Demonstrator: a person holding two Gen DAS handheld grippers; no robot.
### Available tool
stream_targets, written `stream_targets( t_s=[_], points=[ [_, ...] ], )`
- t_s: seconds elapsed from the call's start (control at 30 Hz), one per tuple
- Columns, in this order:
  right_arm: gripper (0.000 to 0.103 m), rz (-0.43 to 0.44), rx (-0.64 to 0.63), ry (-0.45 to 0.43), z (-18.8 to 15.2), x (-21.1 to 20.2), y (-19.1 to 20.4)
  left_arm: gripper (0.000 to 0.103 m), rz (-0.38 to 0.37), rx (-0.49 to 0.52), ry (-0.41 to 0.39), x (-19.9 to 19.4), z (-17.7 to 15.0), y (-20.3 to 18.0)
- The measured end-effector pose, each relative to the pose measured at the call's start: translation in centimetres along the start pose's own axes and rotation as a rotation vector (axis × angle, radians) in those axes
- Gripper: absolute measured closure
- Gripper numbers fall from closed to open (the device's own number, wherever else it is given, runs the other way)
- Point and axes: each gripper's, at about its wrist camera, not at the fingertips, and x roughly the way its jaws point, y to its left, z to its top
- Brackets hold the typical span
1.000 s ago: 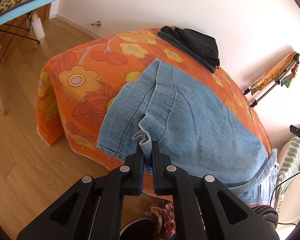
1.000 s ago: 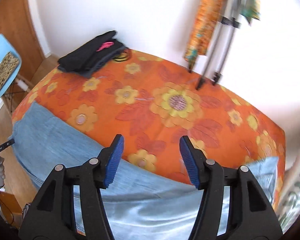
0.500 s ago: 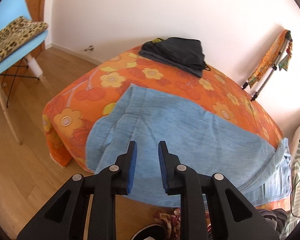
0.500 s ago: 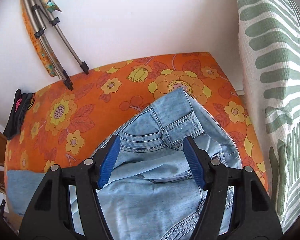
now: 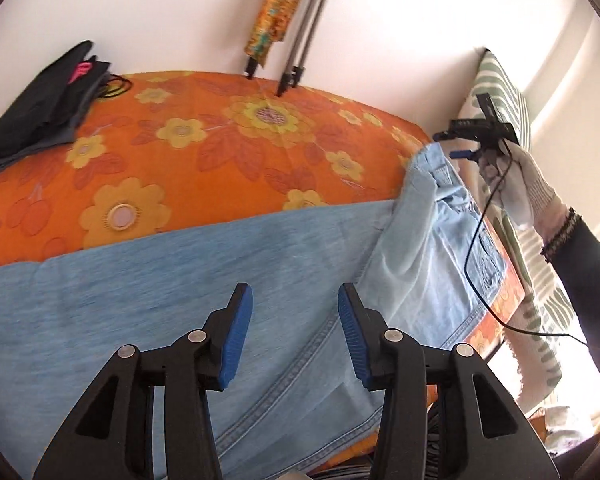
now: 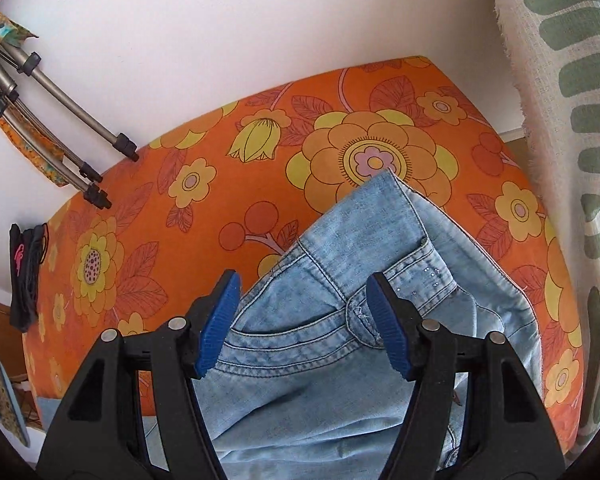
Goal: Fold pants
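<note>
Light blue jeans (image 5: 204, 280) lie along the near edge of a bed with an orange flowered cover (image 5: 220, 136). The legs run to the left and the waist end (image 5: 444, 216) lies rumpled at the right. My left gripper (image 5: 294, 320) is open and empty above the thigh part. My right gripper (image 6: 300, 312) is open and empty just above the waistband and pocket (image 6: 340, 304). It also shows in the left wrist view (image 5: 464, 155), held by a gloved hand beside the waist end.
A black folded garment (image 5: 40, 100) lies at the far left of the bed. Tripod legs (image 5: 296, 40) with an orange cloth lean on the white wall. A green and white patterned curtain (image 6: 572, 160) hangs at the right. A black cable (image 5: 484, 248) crosses the jeans' waist.
My left gripper let go of the leg hem, opened wider and swung right toward the thighs. My right gripper swung from the bed's middle to the waistband and came closer to it.
</note>
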Motion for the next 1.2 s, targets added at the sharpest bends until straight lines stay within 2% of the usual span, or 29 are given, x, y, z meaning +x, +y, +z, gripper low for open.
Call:
stream_targets(
  t_s=[0.17, 0.3, 0.5, 0.67, 0.77, 0.83, 0.9, 0.93, 0.97, 1.03, 1.1, 1.17, 1.2],
  points=[
    [0.035, -0.025, 0.016, 0.045, 1.4, 1.8, 1.2, 0.060, -0.090, 0.132, 0.107, 4.8, 1.4, -4.5],
    [0.035, -0.072, 0.006, 0.112, 2.5, 3.8, 2.1, 0.060, -0.143, 0.196, 0.182, 7.3, 1.5, -6.3],
    [0.035, -0.208, 0.005, 0.165, 2.8, 6.8, 2.5, 0.060, -0.168, 0.230, 0.260, 10.0, 1.0, -6.7],
    [0.035, -0.264, -0.028, 0.170, 2.3, 7.8, 2.7, 0.060, -0.167, 0.264, 0.272, 10.9, 0.7, -7.1],
    [0.048, -0.270, -0.045, 0.188, 1.9, 8.0, 2.5, 0.060, -0.150, 0.279, 0.256, 10.9, 0.7, -7.2],
    [0.066, -0.267, -0.056, 0.194, 1.7, 8.0, 2.4, 0.060, -0.139, 0.296, 0.237, 10.5, 0.9, -7.3],
    [0.073, -0.259, -0.065, 0.197, 1.5, 7.9, 2.3, 0.058, -0.124, 0.309, 0.212, 10.1, 1.3, -7.3],
    [0.076, -0.259, -0.070, 0.192, 1.4, 7.8, 2.3, 0.050, -0.120, 0.308, 0.207, 10.0, 1.5, -7.2],
    [0.078, -0.258, -0.074, 0.188, 1.4, 7.7, 2.3, 0.046, -0.109, 0.308, 0.201, 10.0, 1.7, -7.1],
    [0.089, -0.228, -0.071, 0.185, 1.2, 7.4, 2.4, 0.045, -0.094, 0.304, 0.191, 10.0, 2.1, -6.9],
    [0.090, -0.216, -0.065, 0.168, 1.1, 6.8, 2.3, 0.045, -0.093, 0.312, 0.201, 10.4, 2.1, -6.9],
    [0.091, -0.201, -0.064, 0.148, 0.9, 5.9, 2.3, 0.052, -0.064, 0.321, 0.216, 11.1, 1.8, -6.9],
    [0.092, -0.195, -0.065, 0.138, 0.8, 5.5, 2.1, 0.069, -0.064, 0.320, 0.226, 11.4, 1.7, -7.0]
  ],
)
